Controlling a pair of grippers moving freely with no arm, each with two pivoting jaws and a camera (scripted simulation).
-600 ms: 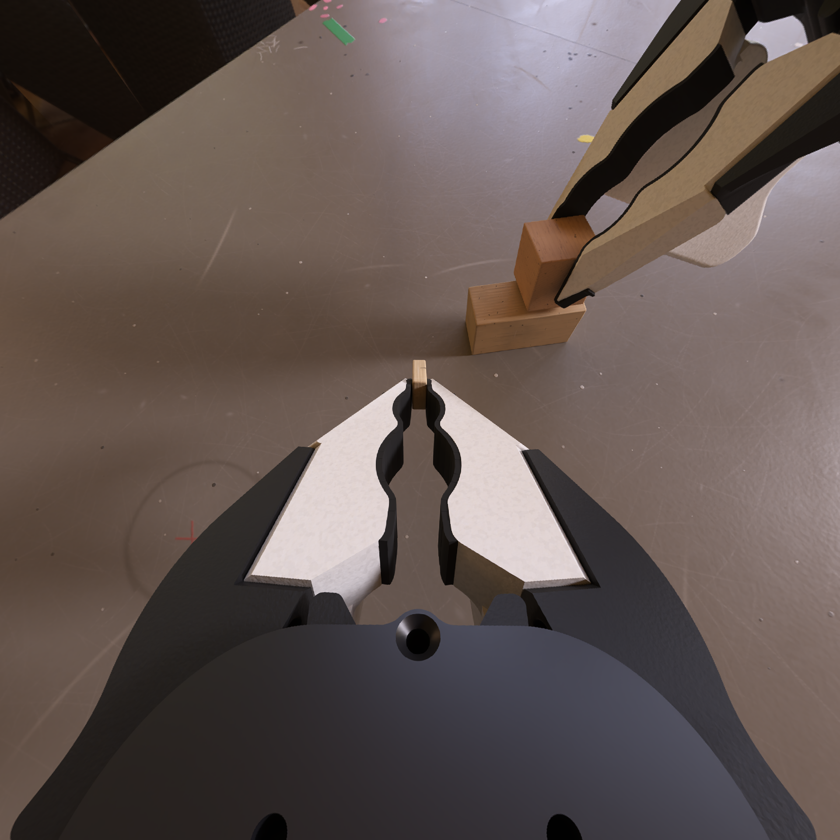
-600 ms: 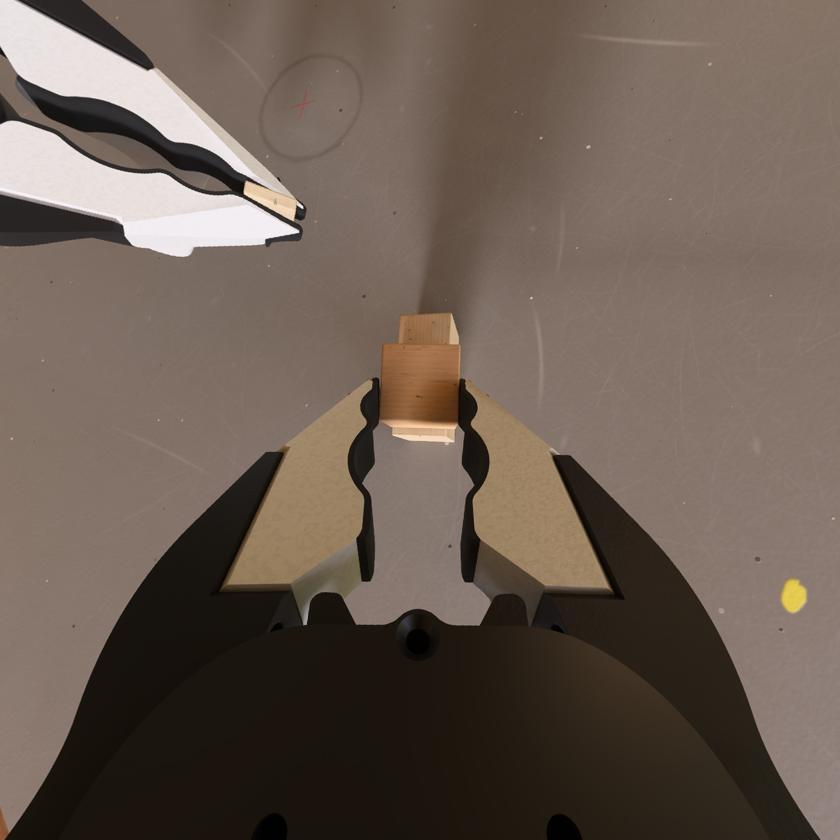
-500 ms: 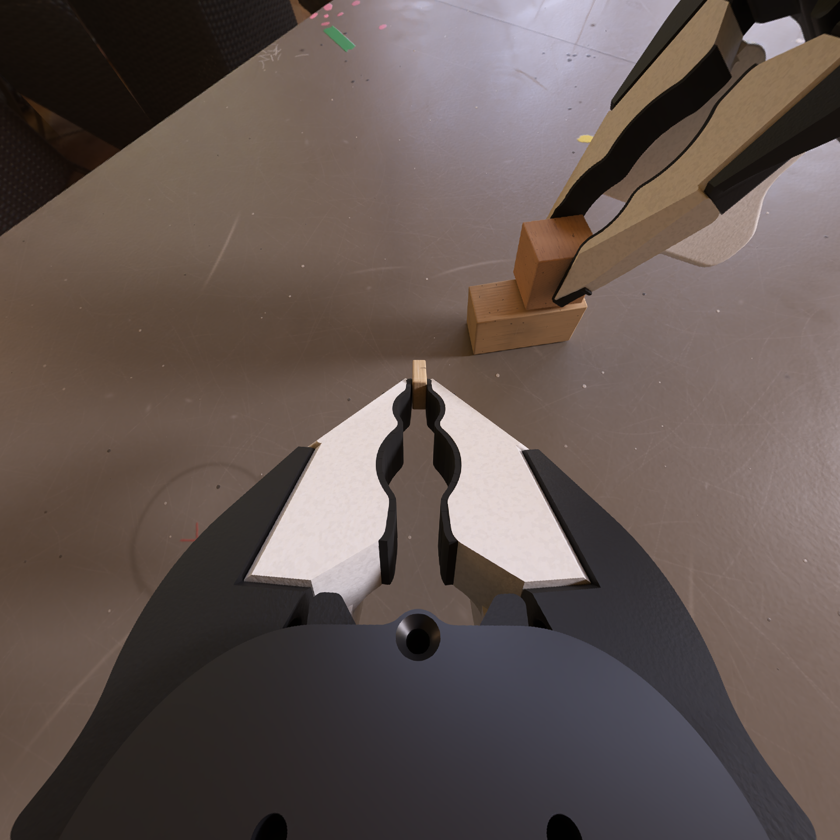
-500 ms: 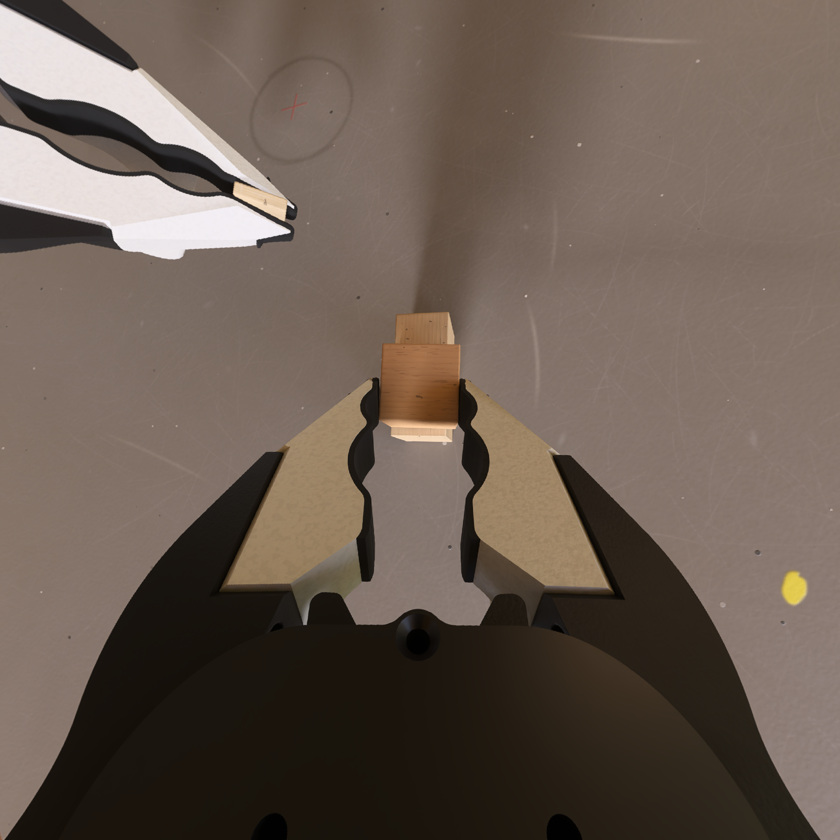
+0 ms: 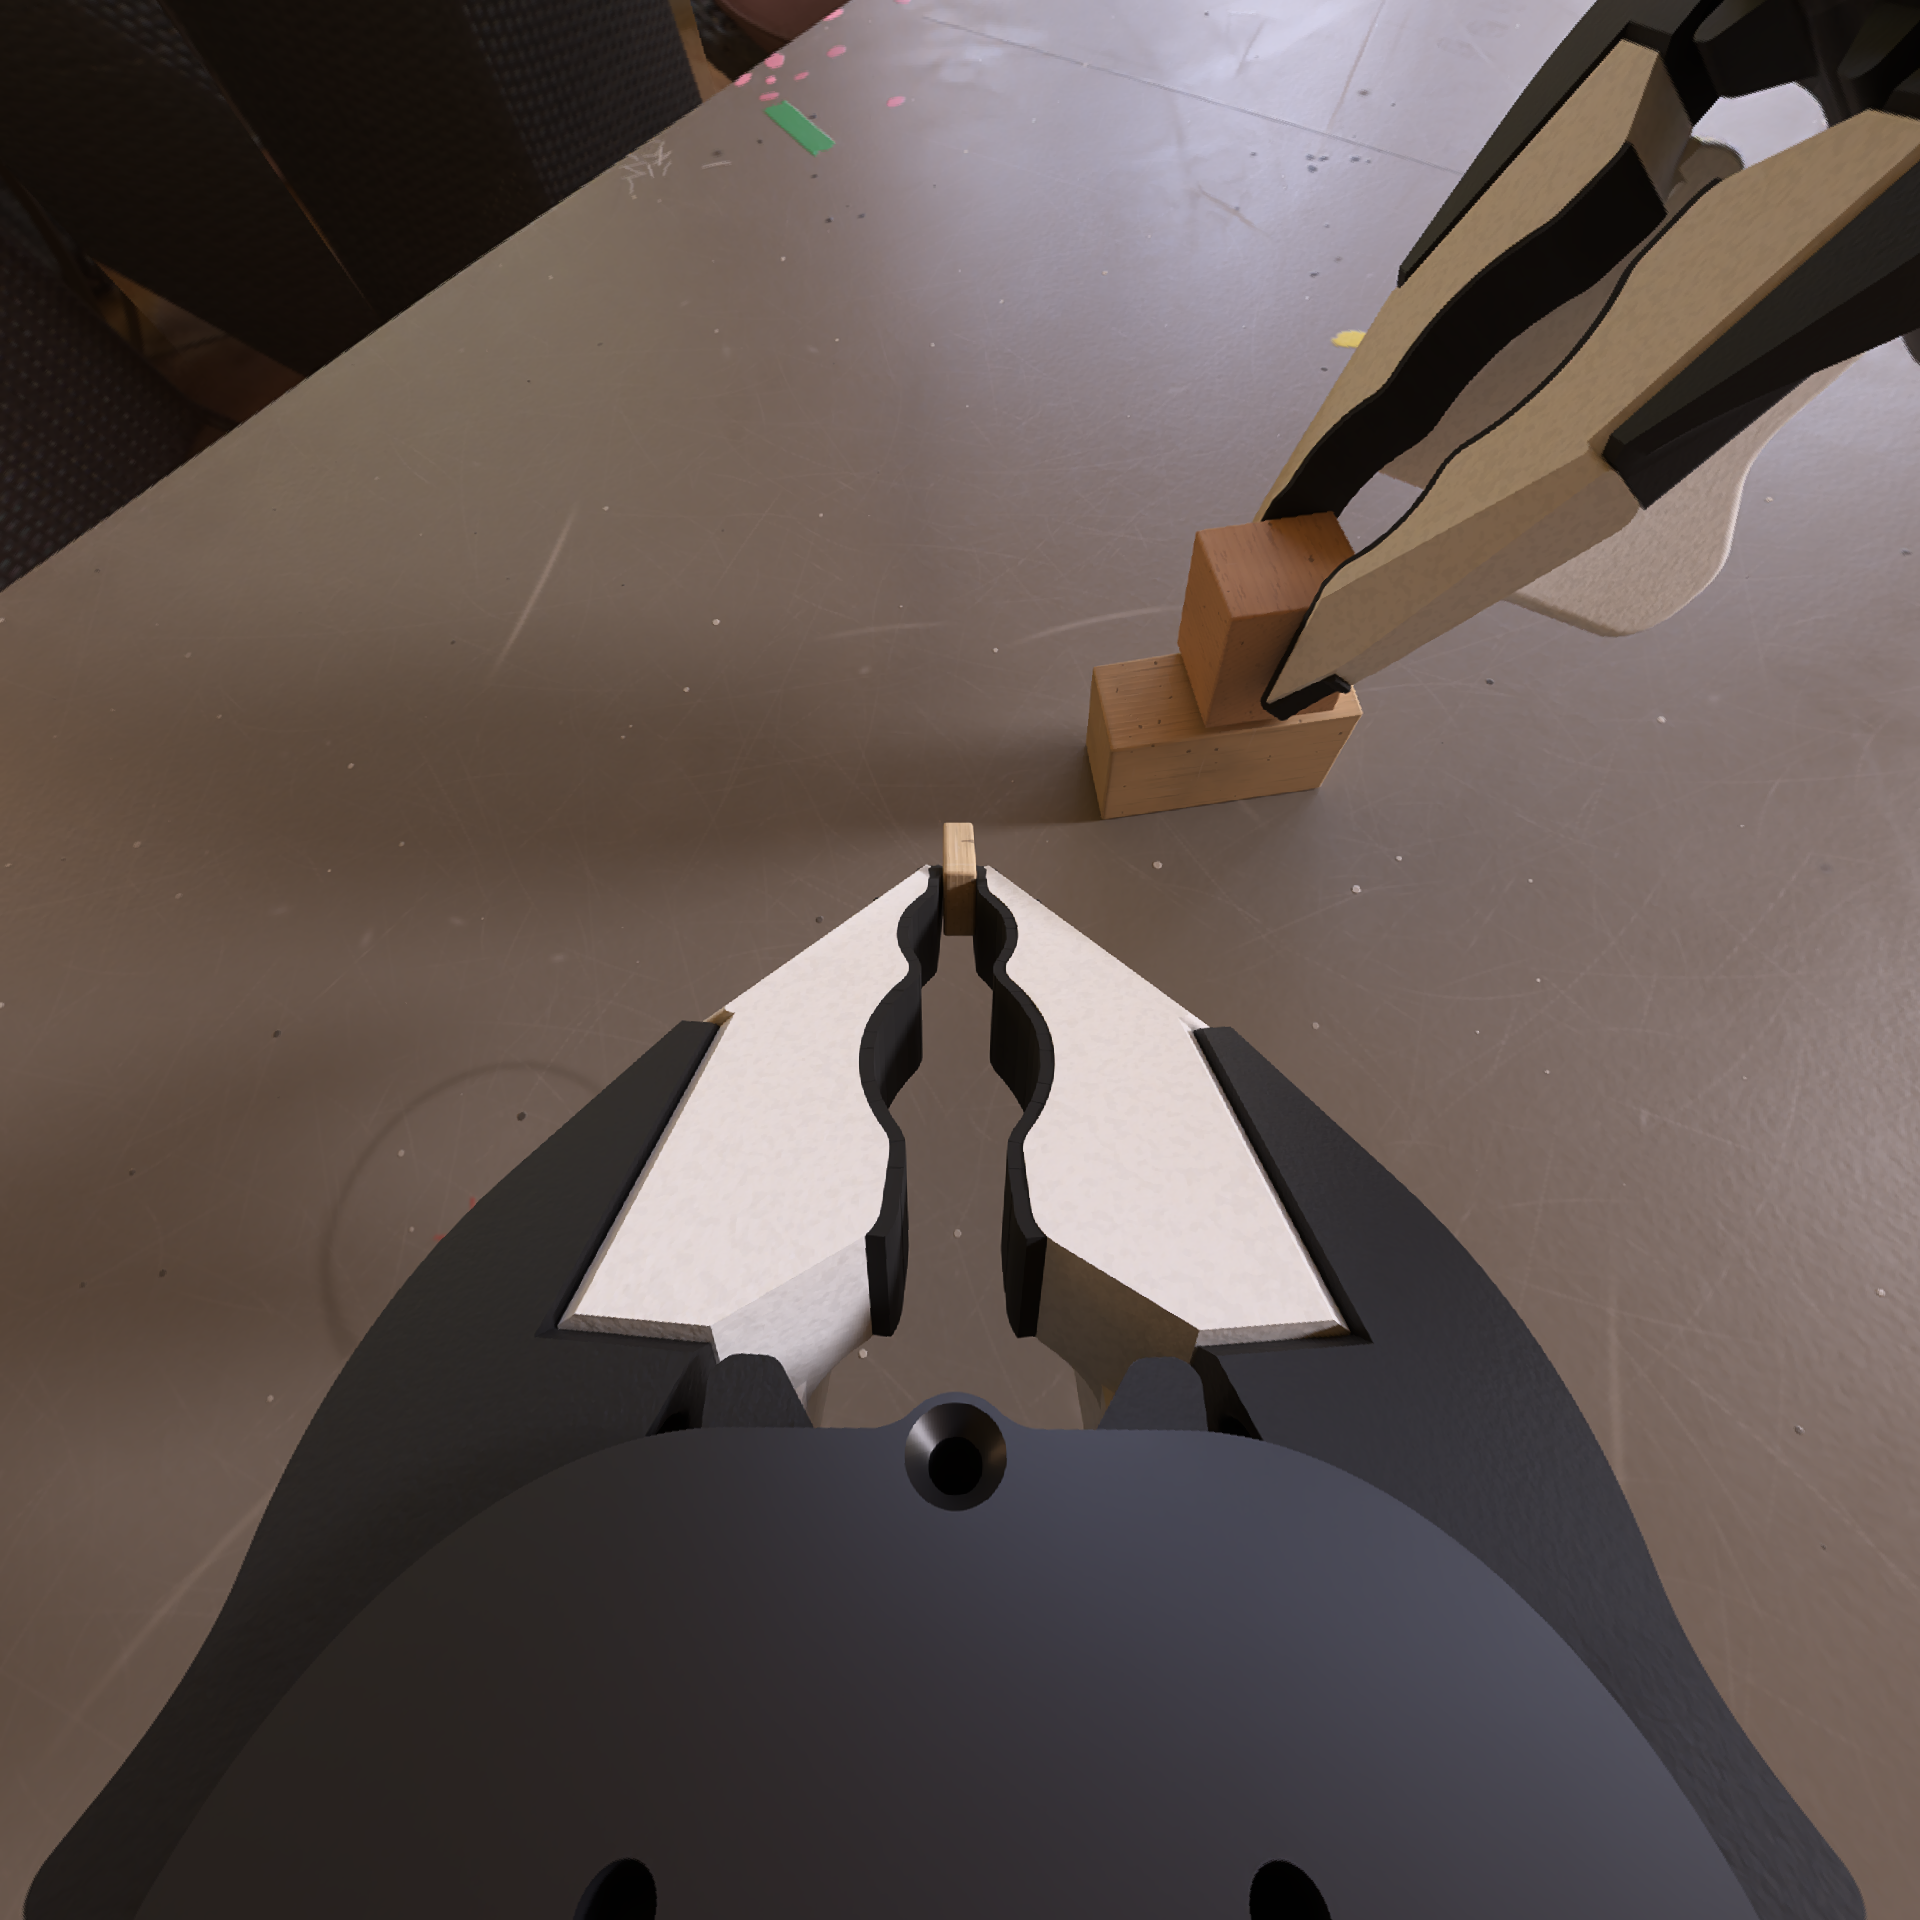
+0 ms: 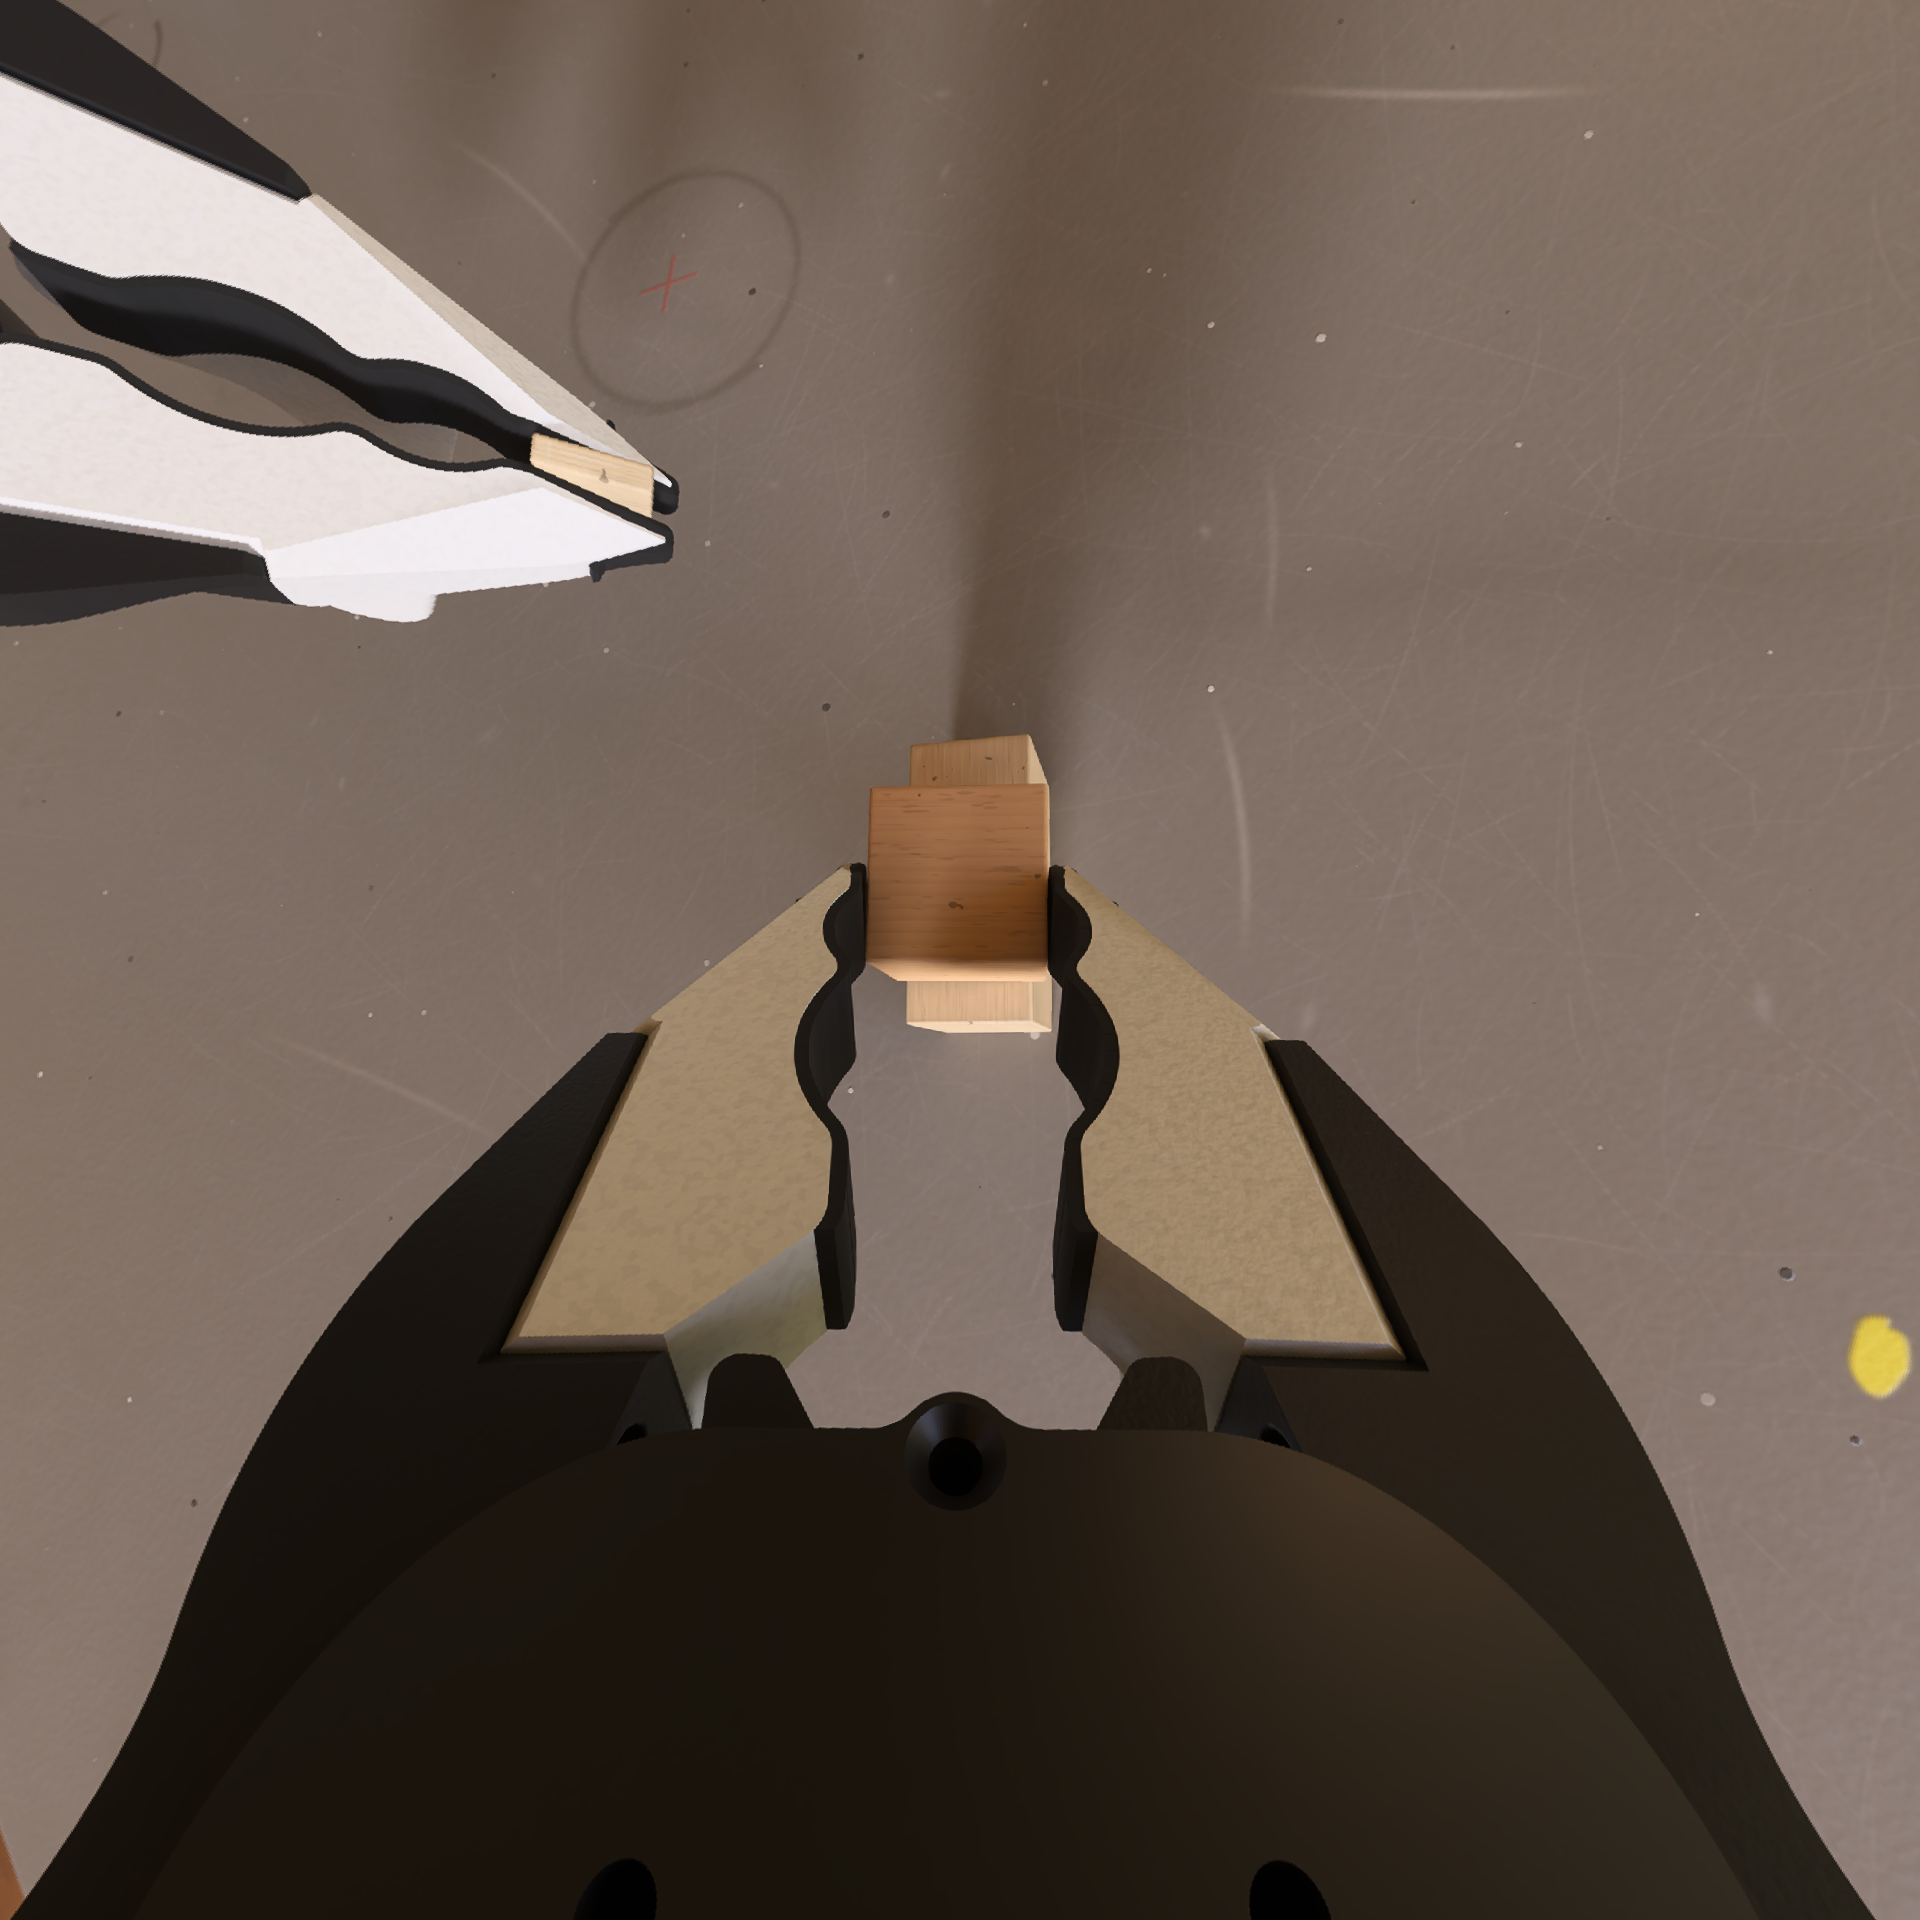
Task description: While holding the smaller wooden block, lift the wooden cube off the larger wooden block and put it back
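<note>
Right now the right gripper (image 6: 956, 914) pinches the wooden cube (image 6: 956, 883) squarely atop the larger block (image 5: 1216, 764), while the left gripper (image 5: 958, 883), well aside, clamps the smaller block (image 5: 958, 868) aloft.

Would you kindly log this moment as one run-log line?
left gripper: shut on smaller block | right gripper: shut on cube | cube: on larger block

The reddish-brown wooden cube (image 5: 1252, 613) tops a pale larger wooden block (image 5: 1210, 753) on a scuffed grey-brown table (image 5: 727, 520).
</note>
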